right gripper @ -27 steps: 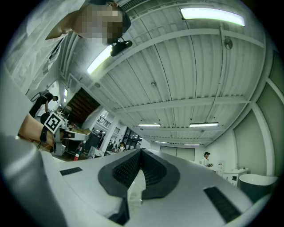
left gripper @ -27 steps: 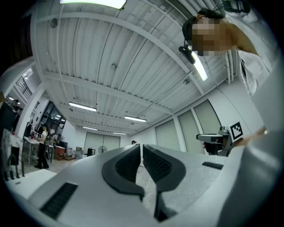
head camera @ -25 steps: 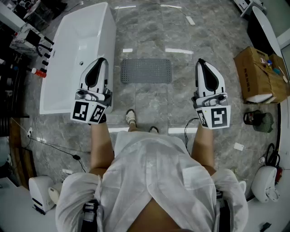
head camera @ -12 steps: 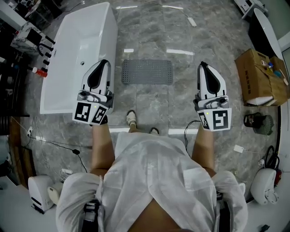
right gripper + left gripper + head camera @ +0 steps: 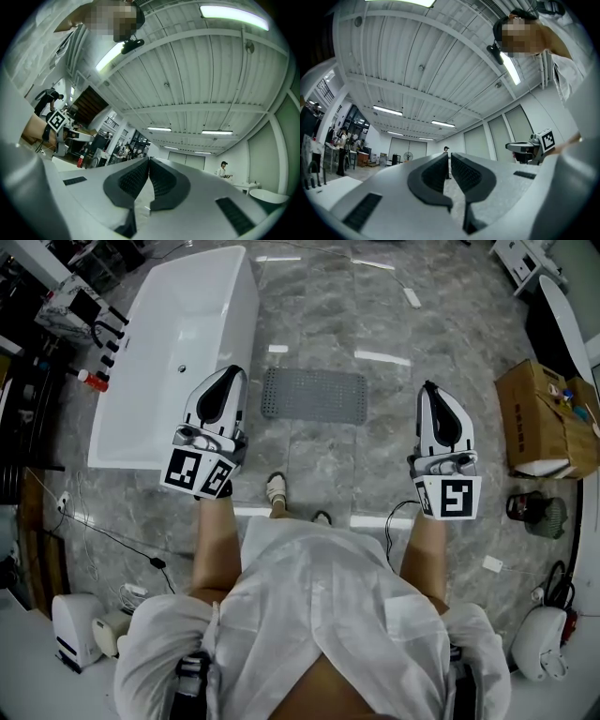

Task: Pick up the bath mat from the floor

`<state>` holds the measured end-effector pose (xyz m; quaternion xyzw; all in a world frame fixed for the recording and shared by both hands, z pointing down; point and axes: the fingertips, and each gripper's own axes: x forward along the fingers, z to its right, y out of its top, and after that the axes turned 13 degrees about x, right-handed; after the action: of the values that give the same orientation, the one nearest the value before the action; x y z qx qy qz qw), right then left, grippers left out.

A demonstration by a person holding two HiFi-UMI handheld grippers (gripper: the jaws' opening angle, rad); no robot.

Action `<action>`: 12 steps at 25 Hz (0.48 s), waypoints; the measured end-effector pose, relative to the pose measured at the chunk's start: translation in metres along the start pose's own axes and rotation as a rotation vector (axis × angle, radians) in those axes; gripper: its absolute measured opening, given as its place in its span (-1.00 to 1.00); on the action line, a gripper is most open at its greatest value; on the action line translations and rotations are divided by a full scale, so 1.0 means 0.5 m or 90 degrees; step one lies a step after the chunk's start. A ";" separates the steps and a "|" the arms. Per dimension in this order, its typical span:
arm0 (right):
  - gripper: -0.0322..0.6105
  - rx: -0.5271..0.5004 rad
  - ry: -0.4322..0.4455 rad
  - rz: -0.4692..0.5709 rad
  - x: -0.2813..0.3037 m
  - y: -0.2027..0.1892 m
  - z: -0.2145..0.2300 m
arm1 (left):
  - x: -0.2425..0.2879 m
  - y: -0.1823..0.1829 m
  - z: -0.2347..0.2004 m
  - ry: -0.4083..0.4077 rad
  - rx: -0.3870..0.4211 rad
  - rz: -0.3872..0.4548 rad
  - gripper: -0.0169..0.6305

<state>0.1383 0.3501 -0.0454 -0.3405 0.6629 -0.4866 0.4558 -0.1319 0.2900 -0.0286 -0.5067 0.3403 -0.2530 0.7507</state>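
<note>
On the grey stone floor (image 5: 319,296), far in front of the person, the bath mat (image 5: 314,396) lies flat. Both arms reach forward, one on each side of the body, with bare forearms. The left gripper (image 5: 230,372) points away and leans a little to the right. The right gripper (image 5: 432,387) points straight away. Both are held up high, well above the mat. Each claw is squeezed tight, with nothing in it. The white bathtub (image 5: 155,381) stands just left of the mat, and its long side runs near the mat's left edge. The cardboard box (image 5: 539,418) sits well apart on the right. Bare floor lies between the mat and the person's shoe (image 5: 275,487).
</note>
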 end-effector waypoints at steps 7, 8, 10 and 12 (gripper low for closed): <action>-0.81 0.008 0.003 -0.001 0.009 0.003 -0.005 | -0.003 -0.001 -0.006 -0.005 0.001 -0.005 -0.87; -0.81 0.006 0.004 -0.002 0.010 0.003 -0.005 | -0.002 -0.001 -0.006 -0.005 0.000 -0.005 -0.87; -0.81 0.005 0.004 -0.003 0.009 0.002 -0.004 | -0.001 -0.001 -0.004 -0.008 0.000 -0.005 -0.87; -0.81 0.004 0.003 -0.004 0.007 0.001 -0.004 | -0.001 0.000 -0.002 -0.009 -0.001 -0.004 -0.87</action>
<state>0.1354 0.3478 -0.0466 -0.3399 0.6615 -0.4907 0.4540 -0.1331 0.2897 -0.0288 -0.5098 0.3335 -0.2516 0.7520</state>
